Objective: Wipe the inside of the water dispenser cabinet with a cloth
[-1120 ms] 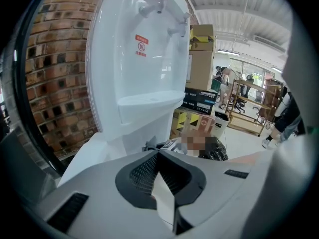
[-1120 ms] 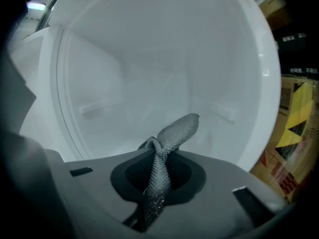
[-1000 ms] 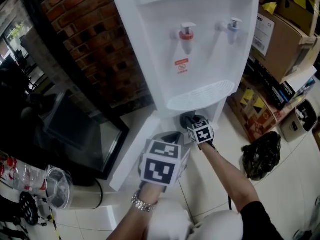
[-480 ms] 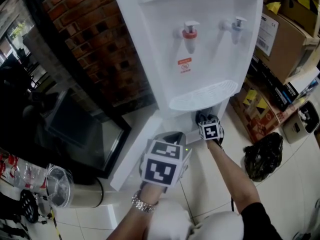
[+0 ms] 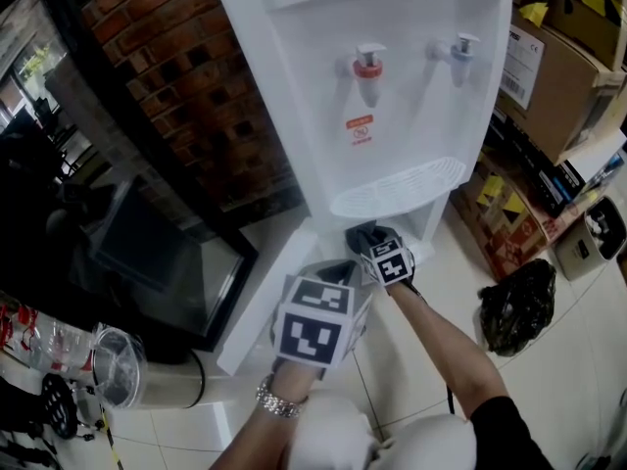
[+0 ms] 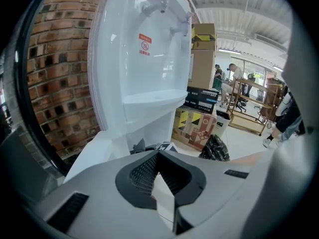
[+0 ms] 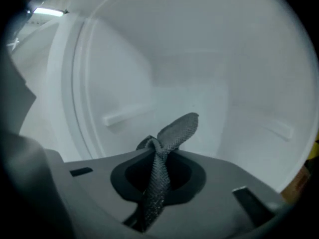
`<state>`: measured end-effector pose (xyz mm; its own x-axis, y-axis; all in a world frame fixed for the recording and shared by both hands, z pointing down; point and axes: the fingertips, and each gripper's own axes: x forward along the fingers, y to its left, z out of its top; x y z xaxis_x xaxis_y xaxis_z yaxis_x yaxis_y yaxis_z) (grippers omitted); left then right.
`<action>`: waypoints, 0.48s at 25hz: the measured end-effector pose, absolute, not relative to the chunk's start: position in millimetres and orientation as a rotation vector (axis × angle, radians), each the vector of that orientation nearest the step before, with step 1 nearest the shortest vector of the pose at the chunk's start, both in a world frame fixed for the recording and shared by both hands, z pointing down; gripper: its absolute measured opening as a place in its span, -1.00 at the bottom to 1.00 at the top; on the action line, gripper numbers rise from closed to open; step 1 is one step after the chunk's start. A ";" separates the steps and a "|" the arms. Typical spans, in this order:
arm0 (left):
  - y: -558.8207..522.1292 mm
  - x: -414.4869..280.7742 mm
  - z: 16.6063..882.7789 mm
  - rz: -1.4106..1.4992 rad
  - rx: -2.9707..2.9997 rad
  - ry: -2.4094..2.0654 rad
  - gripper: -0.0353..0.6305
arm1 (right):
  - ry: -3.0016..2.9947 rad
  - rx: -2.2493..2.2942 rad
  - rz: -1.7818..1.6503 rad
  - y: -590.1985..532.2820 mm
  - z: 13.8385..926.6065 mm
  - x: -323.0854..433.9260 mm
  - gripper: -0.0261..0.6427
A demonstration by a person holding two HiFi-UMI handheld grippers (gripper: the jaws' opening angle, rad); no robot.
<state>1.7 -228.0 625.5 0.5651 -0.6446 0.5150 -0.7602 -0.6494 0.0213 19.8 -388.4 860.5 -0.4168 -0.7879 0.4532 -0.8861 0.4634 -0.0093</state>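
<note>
My right tool is clenched on the grey cloth, pinched mid-length so a folded end sticks out past the jaws as the wiping edge. Head view has that tool pushed into the open lower cabinet of the water dispenser, right under the drip tray. Cloth tip sits near the white back wall, can't tell if it's touching. The side rail on the left wall is just beside it, so I judge the wipe is under way on the back and left side. Arm comes in low and angled because the opening is down near the floor. My left tool is clenched too, jaws together with nothing between them. It's held outside by the swung-open cabinet door, clear of the right arm, maybe guarding the door from swinging shut. Next pass likely needs the cloth end pressed flat on the wall
</note>
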 end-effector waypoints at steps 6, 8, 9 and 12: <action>-228.5 -4.5 624.7 0.690 2.552 -1.179 -0.89 | -2.117 1.477 0.342 -390.1 899.0 51.9 -0.83; -228.6 -4.6 624.2 0.687 2.551 -1.179 -0.89 | -1.993 1.580 0.375 -390.4 907.6 93.8 -0.83; -228.6 -4.3 624.0 0.684 2.552 -1.177 -0.89 | -1.943 1.623 0.381 -390.5 910.6 113.4 -0.83; -228.2 -2.9 623.9 0.679 2.555 -1.168 -0.89 | -1.911 1.696 0.380 -390.6 899.1 139.7 -0.83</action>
